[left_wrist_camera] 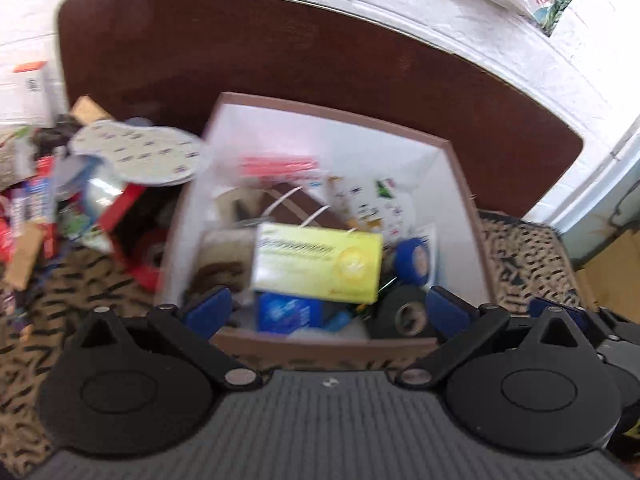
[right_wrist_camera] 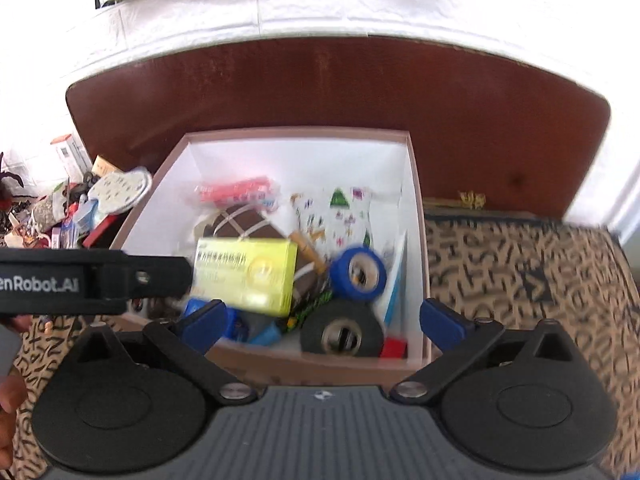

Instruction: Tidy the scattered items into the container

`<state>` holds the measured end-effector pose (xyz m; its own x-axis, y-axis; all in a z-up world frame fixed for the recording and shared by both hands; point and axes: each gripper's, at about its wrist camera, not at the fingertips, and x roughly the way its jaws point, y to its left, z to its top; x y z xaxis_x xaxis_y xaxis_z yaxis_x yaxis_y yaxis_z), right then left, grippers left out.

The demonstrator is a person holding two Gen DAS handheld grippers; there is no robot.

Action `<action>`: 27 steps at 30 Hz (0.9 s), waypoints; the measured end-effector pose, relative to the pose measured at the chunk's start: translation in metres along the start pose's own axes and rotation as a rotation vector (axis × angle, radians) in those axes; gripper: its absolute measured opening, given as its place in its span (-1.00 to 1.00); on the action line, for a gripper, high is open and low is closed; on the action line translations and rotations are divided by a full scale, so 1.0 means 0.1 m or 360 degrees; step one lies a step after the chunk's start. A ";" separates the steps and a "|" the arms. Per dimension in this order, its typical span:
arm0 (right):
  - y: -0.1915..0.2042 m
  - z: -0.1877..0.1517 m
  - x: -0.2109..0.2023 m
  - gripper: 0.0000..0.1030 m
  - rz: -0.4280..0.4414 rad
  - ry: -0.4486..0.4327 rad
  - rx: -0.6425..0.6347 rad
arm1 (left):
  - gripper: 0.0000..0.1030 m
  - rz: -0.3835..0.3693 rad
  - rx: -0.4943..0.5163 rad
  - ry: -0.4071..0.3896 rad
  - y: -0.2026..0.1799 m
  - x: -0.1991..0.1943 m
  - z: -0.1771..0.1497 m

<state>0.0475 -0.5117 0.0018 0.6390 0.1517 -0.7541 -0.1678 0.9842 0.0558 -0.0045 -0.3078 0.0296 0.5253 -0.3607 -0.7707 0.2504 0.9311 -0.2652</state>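
Note:
The container, a brown cardboard box (left_wrist_camera: 320, 347) with white inner walls (right_wrist_camera: 296, 152), stands on patterned cloth and holds several items. On top is a blurred yellow carton (left_wrist_camera: 318, 262) (right_wrist_camera: 244, 272); whether it rests or is in the air I cannot tell. Beside it are a blue tape roll (left_wrist_camera: 412, 260) (right_wrist_camera: 358, 268), a black tape roll (left_wrist_camera: 404, 312) (right_wrist_camera: 340, 332), a pink packet (right_wrist_camera: 236, 192) and a printed pouch (right_wrist_camera: 336, 216). My left gripper (left_wrist_camera: 328, 306) hangs open over the box's near edge, nothing between its fingers. My right gripper (right_wrist_camera: 324, 320) is open there too, empty.
A heap of scattered items lies left of the box: a round patterned disc (left_wrist_camera: 140, 152) (right_wrist_camera: 120, 188), a red box (left_wrist_camera: 124, 216), small cartons. A dark brown board (left_wrist_camera: 280, 48) stands behind. Tan patterned cloth (right_wrist_camera: 520, 280) spreads to the right. The left gripper's body (right_wrist_camera: 100, 280) crosses the right wrist view.

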 end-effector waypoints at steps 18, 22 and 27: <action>0.45 -0.41 -0.61 1.00 -0.0153 0.0025 0.0060 | 1.00 0.0178 0.0188 -0.0009 -0.06 -0.50 -0.48; 0.50 -0.50 -0.68 1.00 -0.0197 0.0022 0.0056 | 1.00 0.0162 0.0182 0.0007 -0.07 -0.54 -0.52; 0.53 -0.54 -0.74 1.00 -0.0230 0.0025 0.0042 | 1.00 0.0157 0.0168 0.0005 -0.05 -0.57 -0.54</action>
<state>-0.0488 -0.4757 0.0250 0.6433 0.0070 -0.7655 -0.0549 0.9978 -0.0370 -0.0800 -0.2891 0.0435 0.5491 -0.2674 -0.7918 0.2820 0.9512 -0.1256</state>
